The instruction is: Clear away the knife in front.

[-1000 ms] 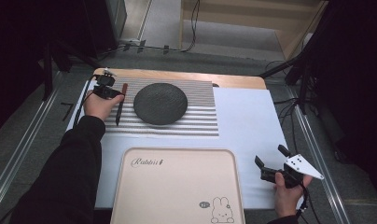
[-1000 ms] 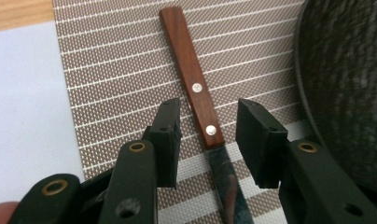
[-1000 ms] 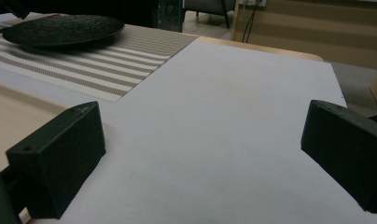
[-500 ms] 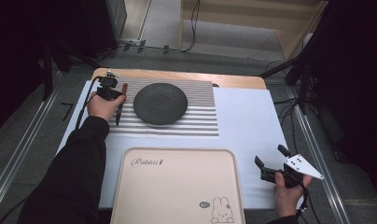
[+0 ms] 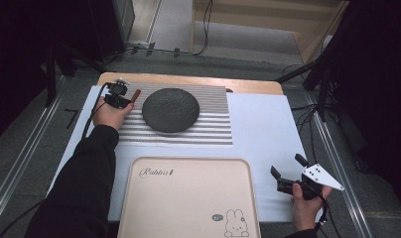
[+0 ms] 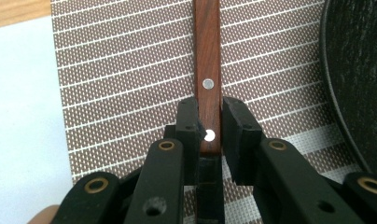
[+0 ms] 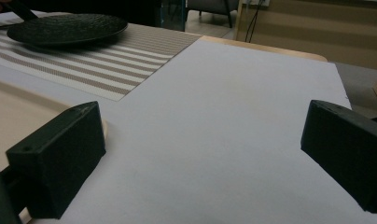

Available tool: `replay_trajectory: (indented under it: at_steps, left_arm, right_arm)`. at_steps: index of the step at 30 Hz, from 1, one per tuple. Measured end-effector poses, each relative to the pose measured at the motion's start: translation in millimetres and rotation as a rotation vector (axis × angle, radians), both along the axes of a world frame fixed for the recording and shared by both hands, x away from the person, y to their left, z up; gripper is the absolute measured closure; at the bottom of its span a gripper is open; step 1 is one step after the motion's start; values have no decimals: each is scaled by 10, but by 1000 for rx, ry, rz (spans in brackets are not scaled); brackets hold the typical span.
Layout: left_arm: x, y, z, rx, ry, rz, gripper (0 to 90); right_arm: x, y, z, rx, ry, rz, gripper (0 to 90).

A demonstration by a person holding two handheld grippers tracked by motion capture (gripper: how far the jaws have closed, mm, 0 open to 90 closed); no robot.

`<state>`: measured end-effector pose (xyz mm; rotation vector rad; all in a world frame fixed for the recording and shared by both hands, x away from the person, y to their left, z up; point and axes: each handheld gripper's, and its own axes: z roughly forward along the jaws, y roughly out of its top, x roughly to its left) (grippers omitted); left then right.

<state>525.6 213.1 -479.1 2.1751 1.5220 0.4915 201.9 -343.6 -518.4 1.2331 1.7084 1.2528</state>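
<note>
The left claw (image 6: 209, 133) grips a wooden handle (image 6: 207, 70) on the striped mat (image 5: 208, 130), at nine o'clock of the dark plate (image 5: 169, 109). The handle looks stiff, light; hold near the rivets. The right claw (image 5: 288, 174) gapes empty.

A lab-like recording setup: metal floor rails (image 5: 20, 163), trailing cables (image 5: 204, 29), dark tripod legs (image 5: 307, 74).

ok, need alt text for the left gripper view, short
The left hand-held gripper has its two black jaws closed on the end of a brown wooden handle with two metal rivets, which runs straight away from the camera. It lies over a brown placemat with white stripes; a dark textured plate curves in at the right edge and white table covering shows at left.
</note>
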Motion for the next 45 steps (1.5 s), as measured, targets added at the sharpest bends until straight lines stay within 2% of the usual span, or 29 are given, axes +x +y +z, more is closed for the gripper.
replay_trajectory:
  at_steps: [2, 6, 9, 22, 32, 37, 45]
  left_arm:
    - [3, 3, 5, 0, 4, -4, 769]
    - [2, 38, 23, -27, 27, 3, 770]
    - [-16, 42, 52, -20, 36, -14, 771]
    - [-133, 115, 293, -45, -2, -47, 771]
    - [-284, 137, 414, -76, -31, -66, 771]
    - [-365, 129, 454, -89, -25, -94, 770]
    - [-509, 135, 519, -120, -38, -123, 770]
  right_arm:
    - [1, -1, 0, 3, 0, 1, 0]
    - [3, -7, 1, 6, -1, 3, 0]
    - [5, -9, 1, 6, -2, 5, 0]
    - [2, -10, 2, 7, 0, 7, 0]
    - [2, -8, 2, 6, 0, 6, 0]
    - [0, -9, 3, 7, -1, 7, 0]
    - [0, -9, 3, 8, -1, 8, 0]
